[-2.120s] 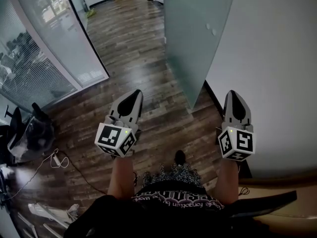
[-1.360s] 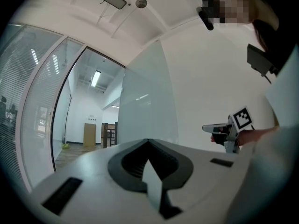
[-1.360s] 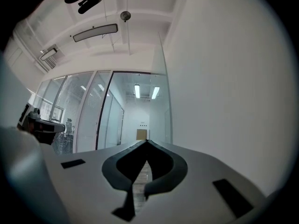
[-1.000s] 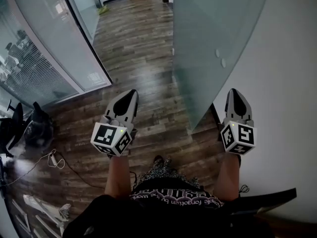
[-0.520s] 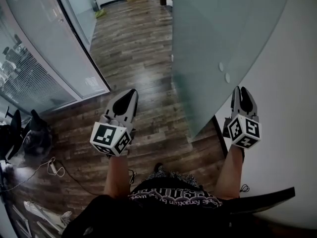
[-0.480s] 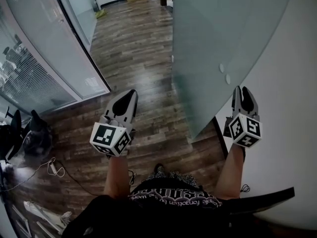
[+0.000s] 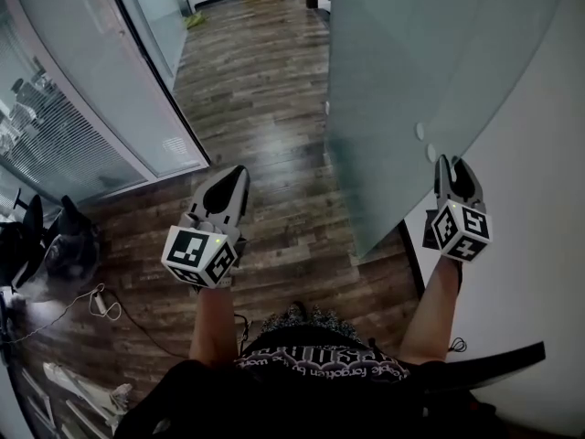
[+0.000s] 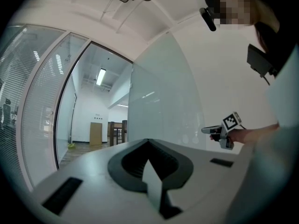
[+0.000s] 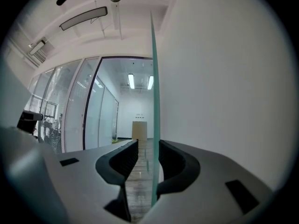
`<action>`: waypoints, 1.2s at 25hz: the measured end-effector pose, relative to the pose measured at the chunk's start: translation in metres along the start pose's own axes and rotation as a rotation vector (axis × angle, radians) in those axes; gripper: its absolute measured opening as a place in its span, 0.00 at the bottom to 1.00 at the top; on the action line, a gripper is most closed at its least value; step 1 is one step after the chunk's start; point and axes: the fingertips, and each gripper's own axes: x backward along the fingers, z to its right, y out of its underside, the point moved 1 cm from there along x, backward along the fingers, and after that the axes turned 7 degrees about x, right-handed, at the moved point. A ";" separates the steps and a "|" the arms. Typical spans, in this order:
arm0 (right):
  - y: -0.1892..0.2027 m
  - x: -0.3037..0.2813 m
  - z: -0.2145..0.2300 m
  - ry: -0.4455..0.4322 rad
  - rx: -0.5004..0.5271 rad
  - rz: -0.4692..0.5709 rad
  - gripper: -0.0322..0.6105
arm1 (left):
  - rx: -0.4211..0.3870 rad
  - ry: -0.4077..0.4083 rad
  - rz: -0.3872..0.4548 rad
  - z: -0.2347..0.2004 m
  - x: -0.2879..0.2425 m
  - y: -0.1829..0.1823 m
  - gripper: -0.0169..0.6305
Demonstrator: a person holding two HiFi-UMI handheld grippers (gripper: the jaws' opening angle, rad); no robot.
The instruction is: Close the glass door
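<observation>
Glass door (image 7: 411, 80), one, between right gripper's (image 7: 454, 163) just-opened jaws

Frosted glass door (image 7: 402, 90), upright, open

light: bright, ceiling tubes (image 9: 132, 81) | glare: wood floor (image 7: 265, 144) | gripper views: fisheye, dark corners, near foreground blurred

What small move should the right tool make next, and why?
Probably close on the frosted glass door's edge: the right tool has just been opening its jaws, the edge stands between them ungripped, and the door is open.
</observation>
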 end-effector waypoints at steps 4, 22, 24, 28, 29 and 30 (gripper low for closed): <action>-0.002 0.002 -0.005 -0.007 0.005 -0.001 0.23 | 0.000 -0.011 0.007 0.001 0.004 -0.003 0.03; -0.011 0.009 -0.091 -0.206 0.089 0.027 0.24 | 0.000 -0.120 0.021 -0.001 0.059 -0.001 0.03; -0.014 0.009 -0.103 -0.230 0.092 0.035 0.24 | -0.002 -0.143 0.025 -0.005 0.069 -0.002 0.03; -0.015 0.010 -0.129 -0.270 0.094 0.053 0.24 | -0.004 -0.184 0.046 -0.010 0.089 -0.002 0.03; -0.015 0.009 -0.136 -0.285 0.092 0.055 0.24 | -0.007 -0.195 0.051 -0.011 0.093 -0.003 0.03; -0.015 0.009 -0.142 -0.302 0.089 0.054 0.24 | -0.012 -0.206 0.057 -0.012 0.097 -0.005 0.03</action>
